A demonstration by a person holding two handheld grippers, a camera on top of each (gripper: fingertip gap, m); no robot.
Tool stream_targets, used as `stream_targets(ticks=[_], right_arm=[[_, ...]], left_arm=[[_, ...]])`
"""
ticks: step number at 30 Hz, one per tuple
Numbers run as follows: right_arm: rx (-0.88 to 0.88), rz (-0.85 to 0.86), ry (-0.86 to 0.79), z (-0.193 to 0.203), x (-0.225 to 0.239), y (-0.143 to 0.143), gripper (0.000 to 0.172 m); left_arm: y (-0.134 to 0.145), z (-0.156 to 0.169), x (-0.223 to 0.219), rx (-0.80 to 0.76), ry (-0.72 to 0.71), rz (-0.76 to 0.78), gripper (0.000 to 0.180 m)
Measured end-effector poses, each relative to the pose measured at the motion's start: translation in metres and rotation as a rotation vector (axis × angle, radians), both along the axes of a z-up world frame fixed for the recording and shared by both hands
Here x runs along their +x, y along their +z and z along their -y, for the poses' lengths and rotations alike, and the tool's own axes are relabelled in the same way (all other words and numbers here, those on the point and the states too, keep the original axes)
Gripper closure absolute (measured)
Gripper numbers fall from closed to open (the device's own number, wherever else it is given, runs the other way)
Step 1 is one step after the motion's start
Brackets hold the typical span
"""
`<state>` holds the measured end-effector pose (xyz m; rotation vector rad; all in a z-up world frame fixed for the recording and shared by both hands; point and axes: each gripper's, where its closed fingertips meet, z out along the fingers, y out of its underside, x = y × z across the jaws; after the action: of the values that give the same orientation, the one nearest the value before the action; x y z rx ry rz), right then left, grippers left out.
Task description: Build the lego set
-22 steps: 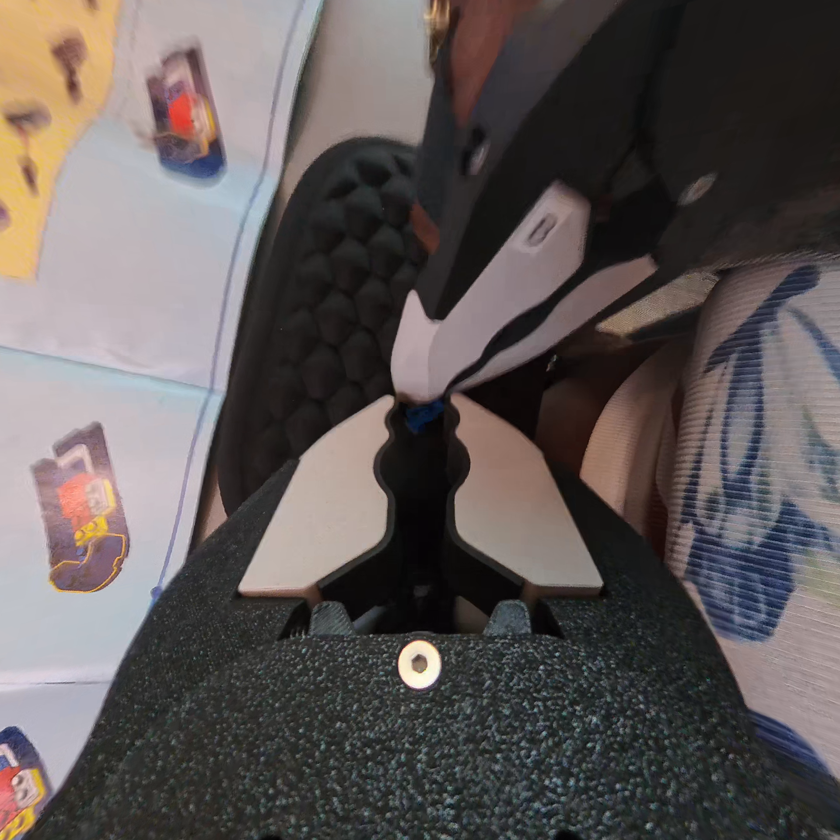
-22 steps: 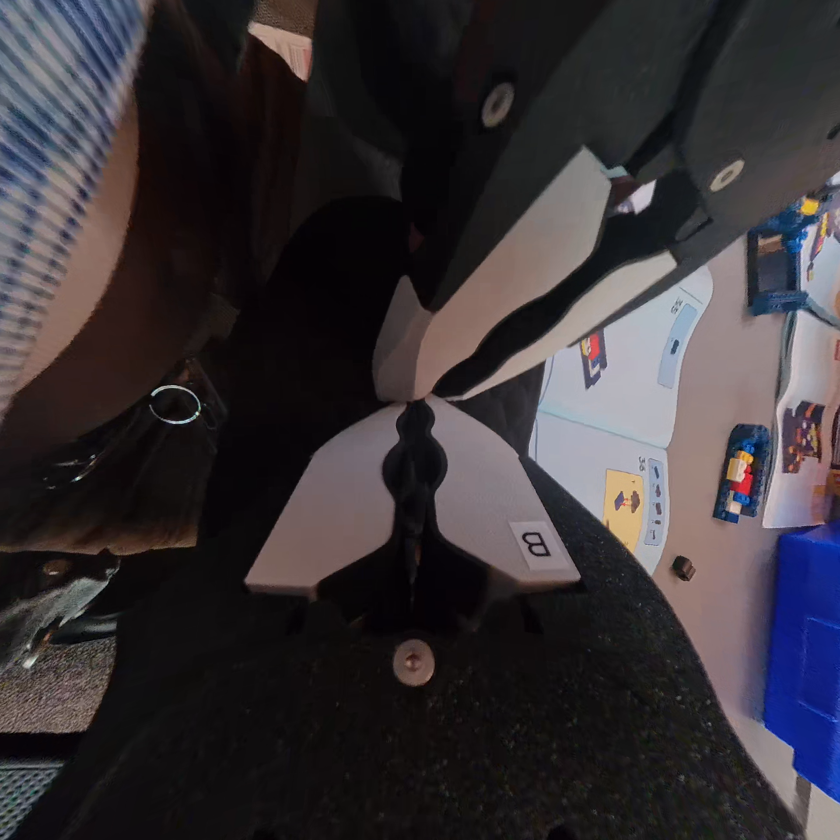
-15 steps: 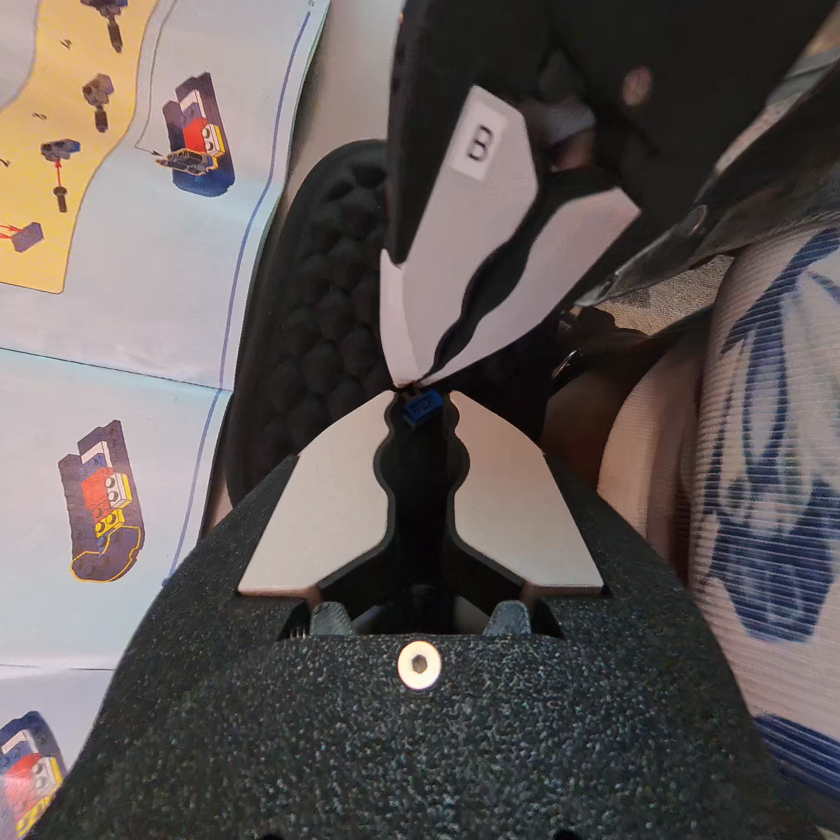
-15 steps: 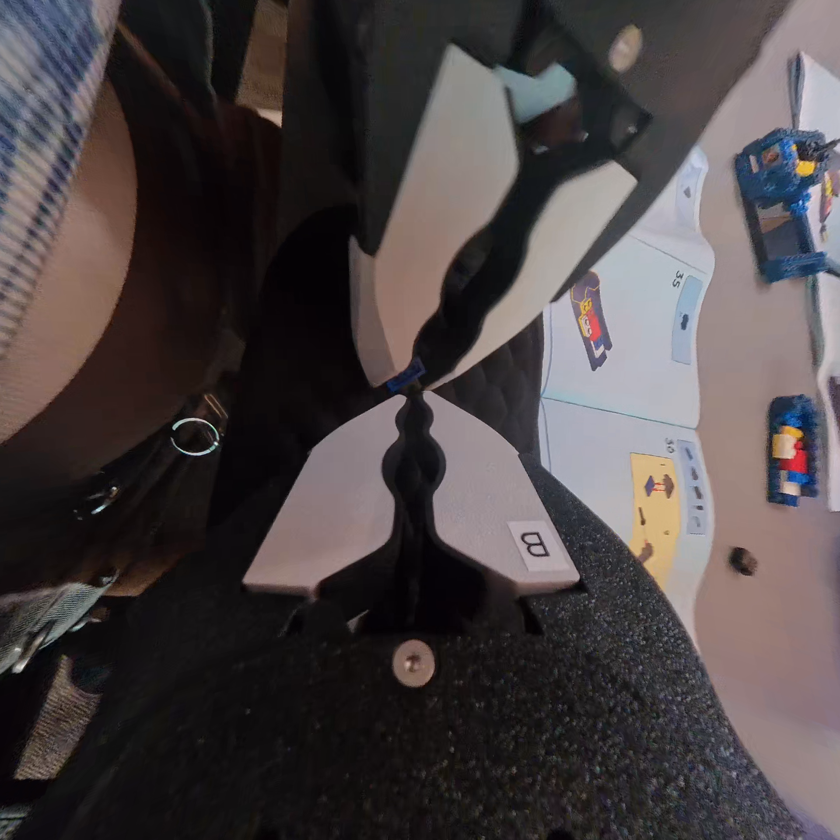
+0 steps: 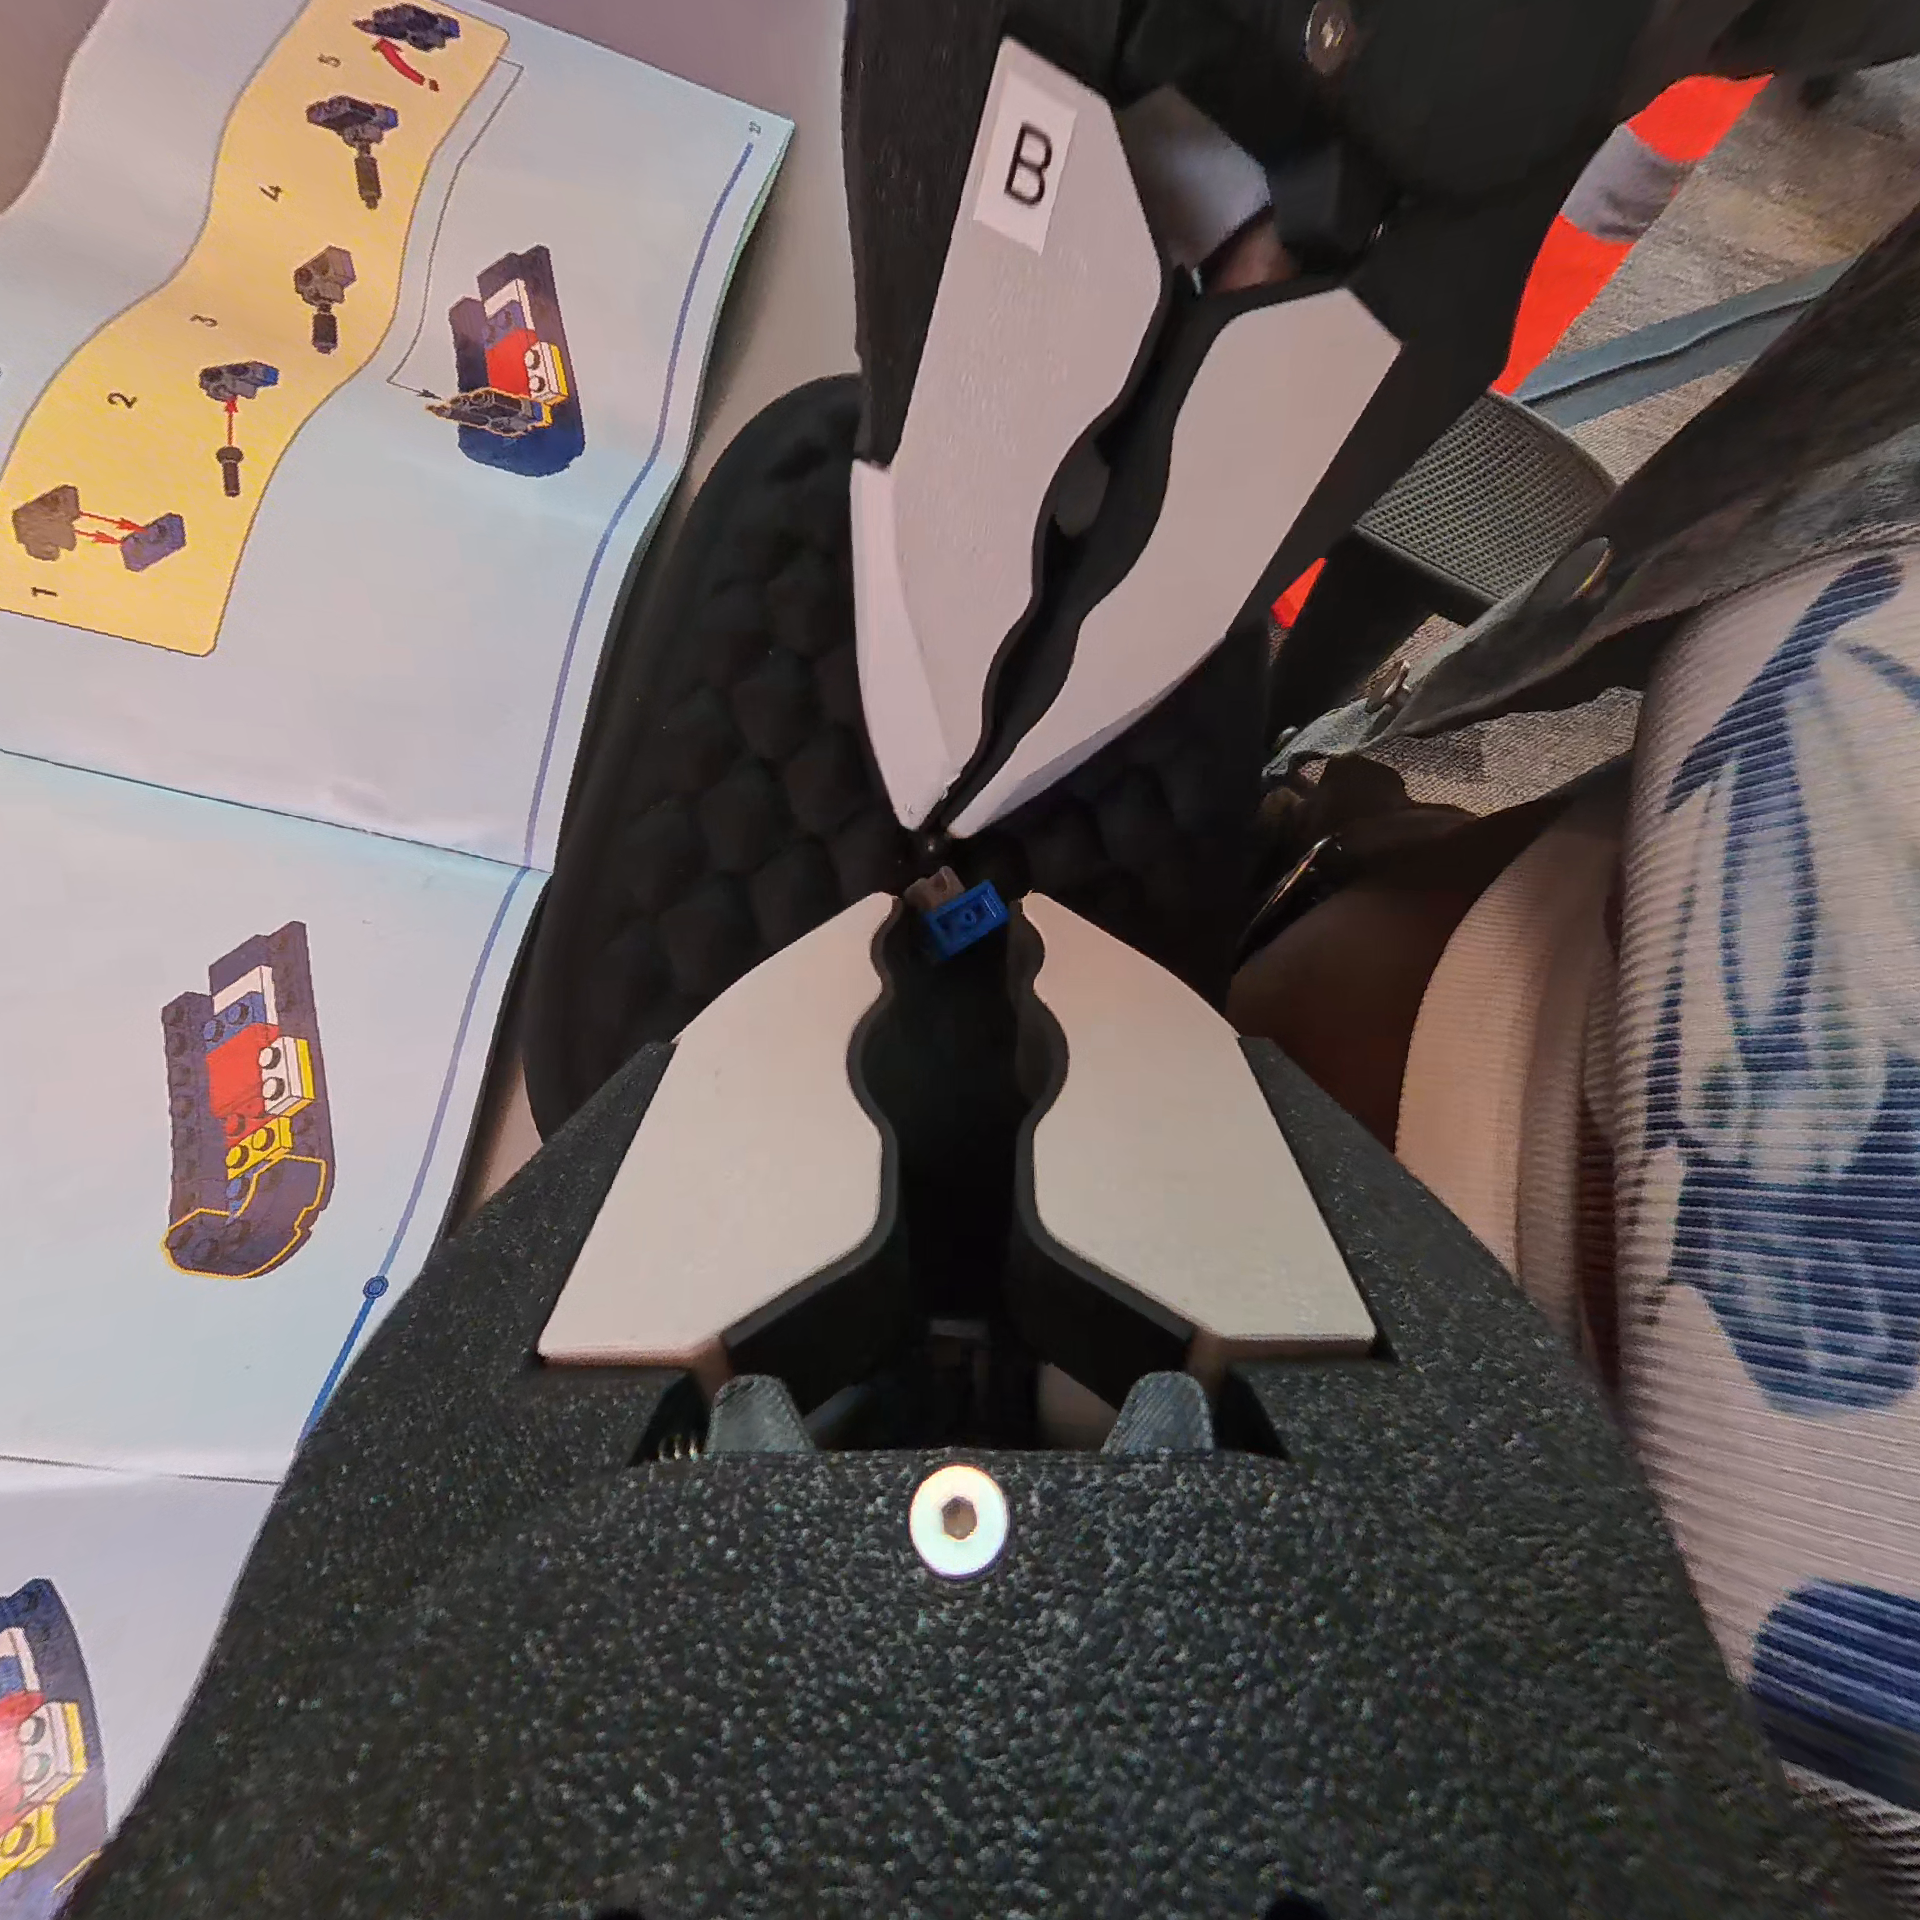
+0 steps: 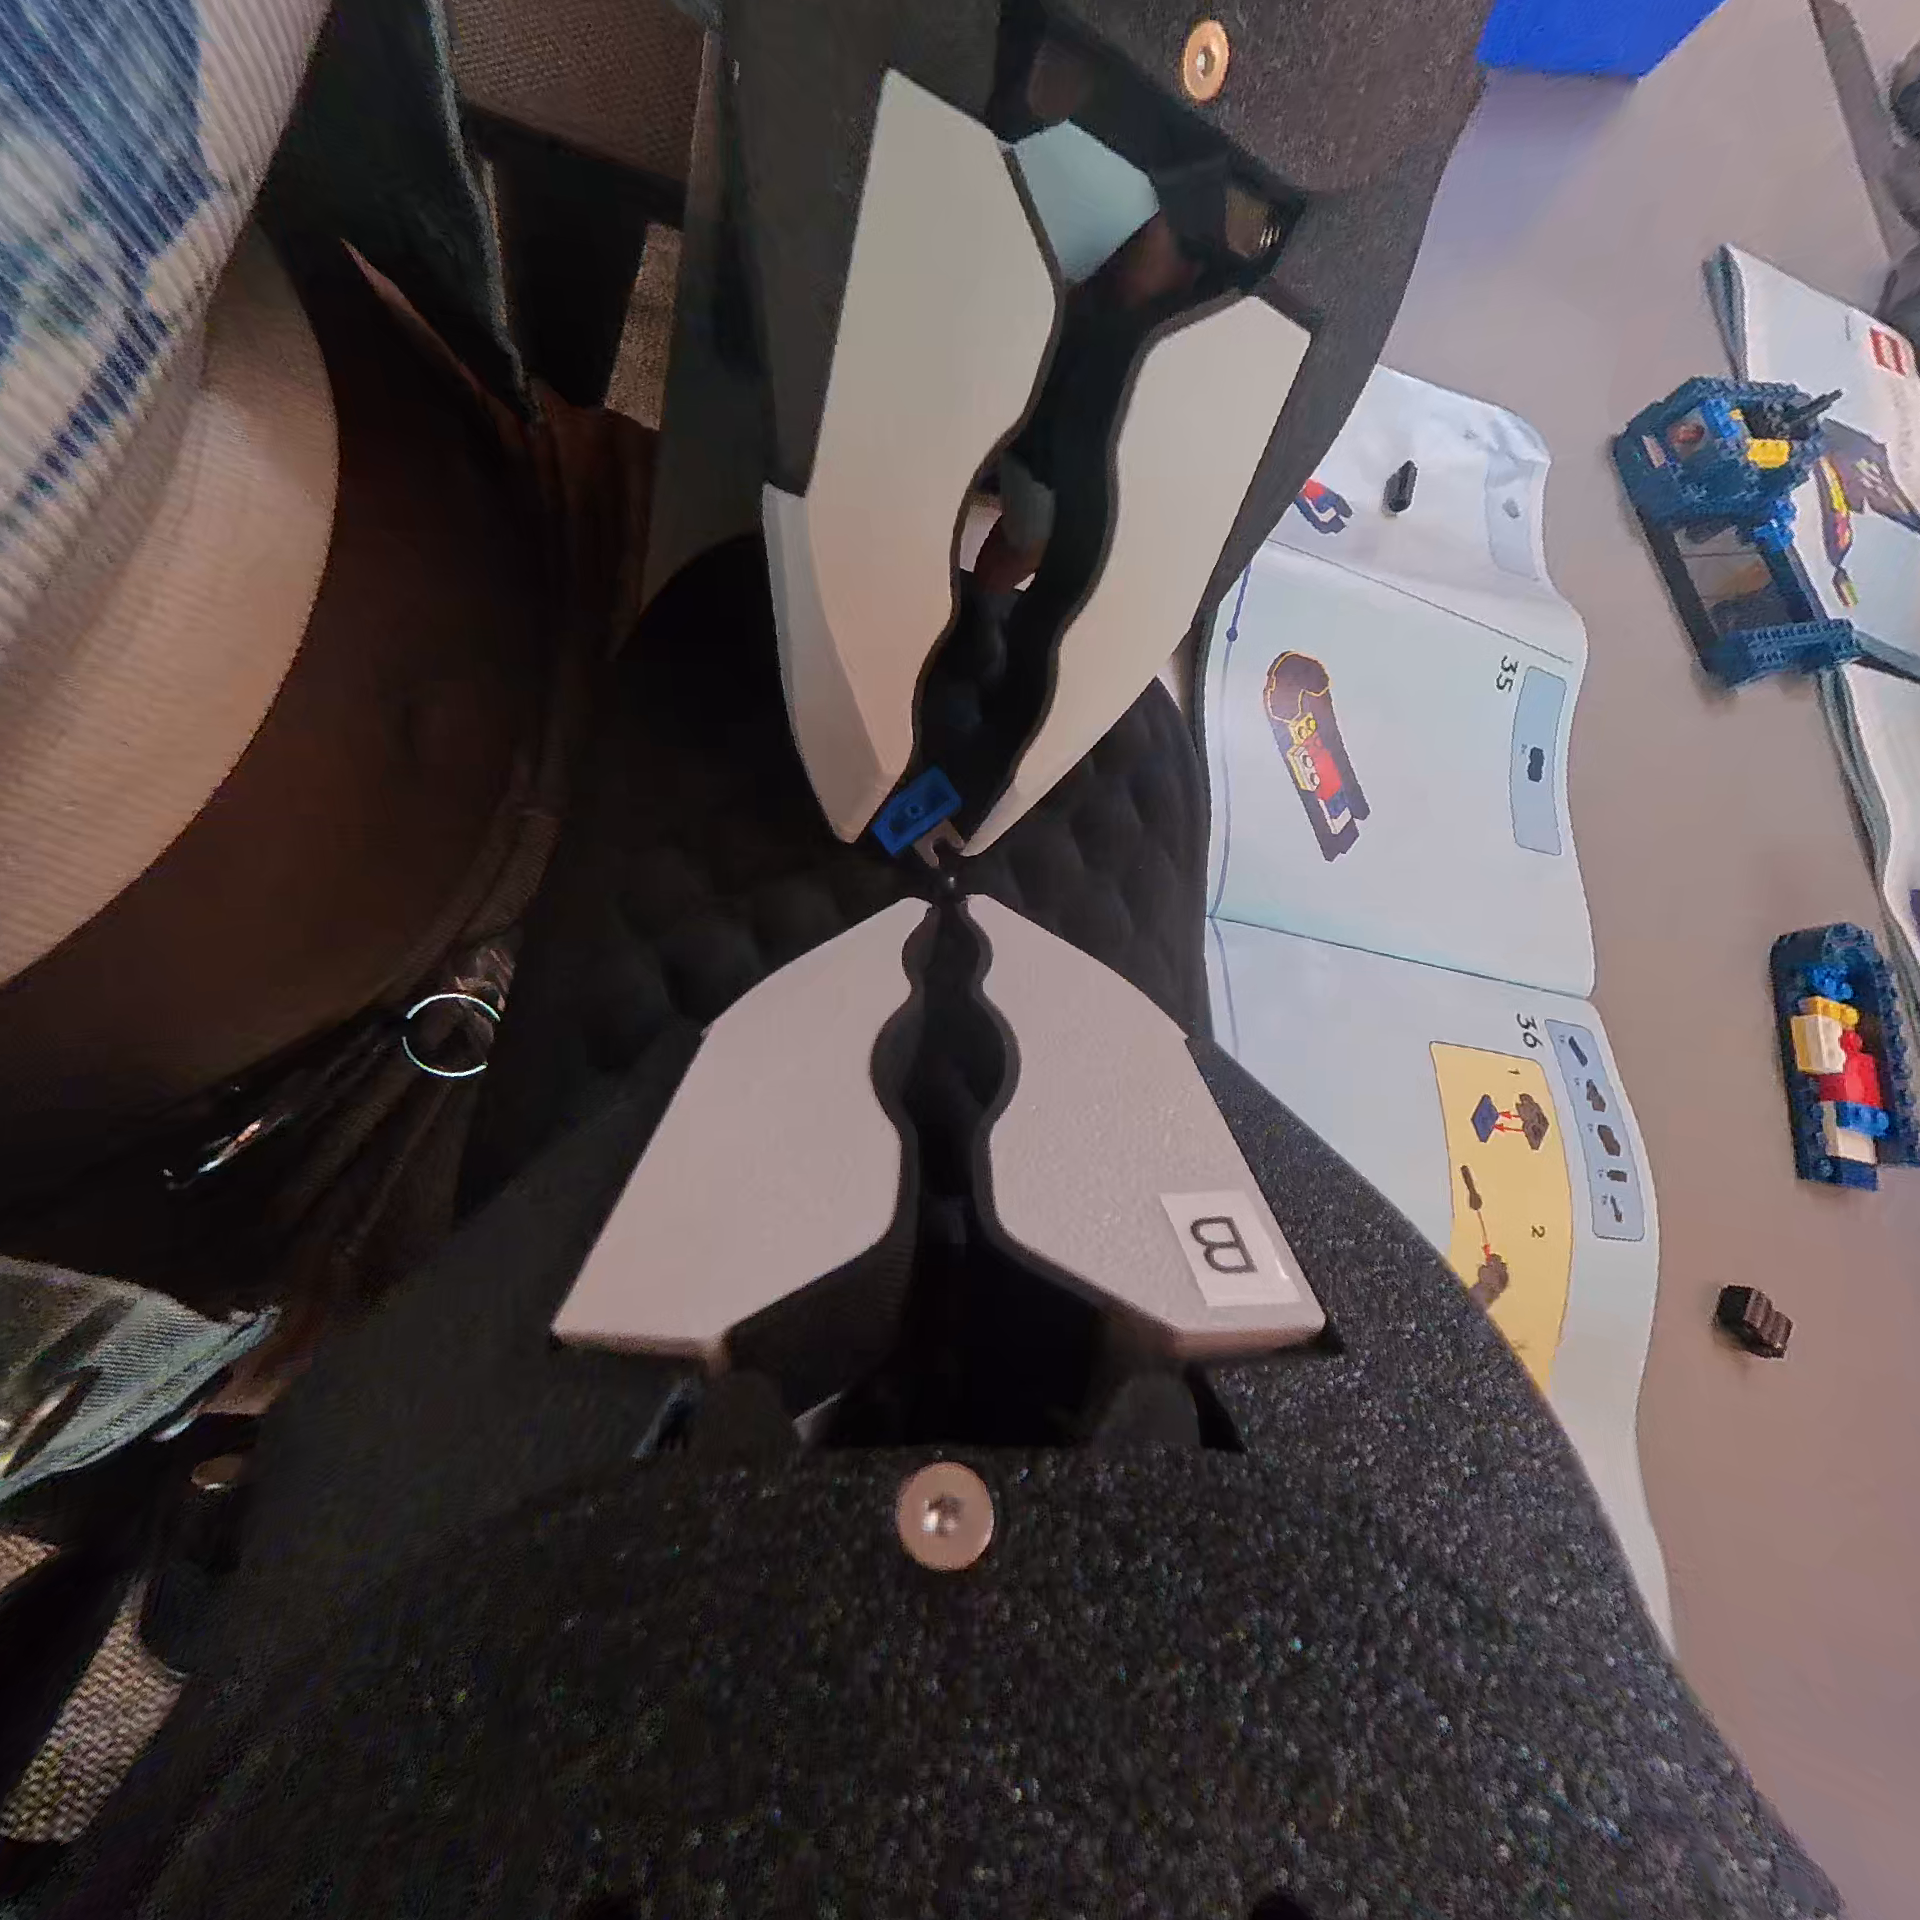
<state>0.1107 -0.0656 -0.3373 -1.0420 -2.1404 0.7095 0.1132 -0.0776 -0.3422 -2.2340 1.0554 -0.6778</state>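
Note:
My two grippers meet tip to tip above a black quilted cushion (image 5: 727, 727). My left gripper (image 5: 958, 909) is shut on a small blue brick (image 5: 964, 923) with a grey-brown piece (image 5: 935, 889) stuck on its far side. The brick also shows in the right wrist view (image 6: 914, 808), between the left gripper's (image 6: 920, 831) fingers. My right gripper (image 6: 948, 906) is shut on a tiny black pin (image 6: 948, 883) that pokes from its tips. In the left wrist view the right gripper (image 5: 935, 821) points down, and the pin tip sits just short of the grey-brown piece.
An open instruction booklet (image 5: 312, 623) lies on the table, also in the right wrist view (image 6: 1403, 779). Beyond it stand a blue brick model (image 6: 1745, 520), a smaller blue, red and yellow build (image 6: 1839, 1060) and a loose black piece (image 6: 1751, 1320). A person's patterned clothing (image 5: 1766, 1039) is close by.
The right gripper has swung from a slant to nearly in line with the left one. Its tips have drawn back a little, so the blue brick and grey-brown piece show more fully. Both stay shut.

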Motion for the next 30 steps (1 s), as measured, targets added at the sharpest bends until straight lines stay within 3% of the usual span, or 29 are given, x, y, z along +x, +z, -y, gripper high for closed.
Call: stream_targets(ticks=[1,7,12,23,30], right_arm=[[0.016,0.001,0.005,-0.002,0.000,0.001,0.170],[0.104,0.033,0.075,-0.004,-0.002,0.001,0.170],[0.109,0.042,0.068,-0.006,-0.003,0.001,0.170],[0.027,0.028,0.032,0.003,-0.001,0.005,0.170],[-0.092,0.043,-0.051,0.010,-0.002,0.007,0.170]], left_arm=[[0.000,0.000,0.000,-0.003,-0.005,0.004,0.163],[0.005,0.003,-0.002,-0.095,-0.071,0.061,0.151],[0.006,0.001,-0.011,-0.039,-0.066,-0.007,0.138],[0.006,-0.007,-0.029,0.076,-0.049,-0.151,0.135],[0.015,0.001,-0.023,0.122,-0.128,-0.068,0.139]])
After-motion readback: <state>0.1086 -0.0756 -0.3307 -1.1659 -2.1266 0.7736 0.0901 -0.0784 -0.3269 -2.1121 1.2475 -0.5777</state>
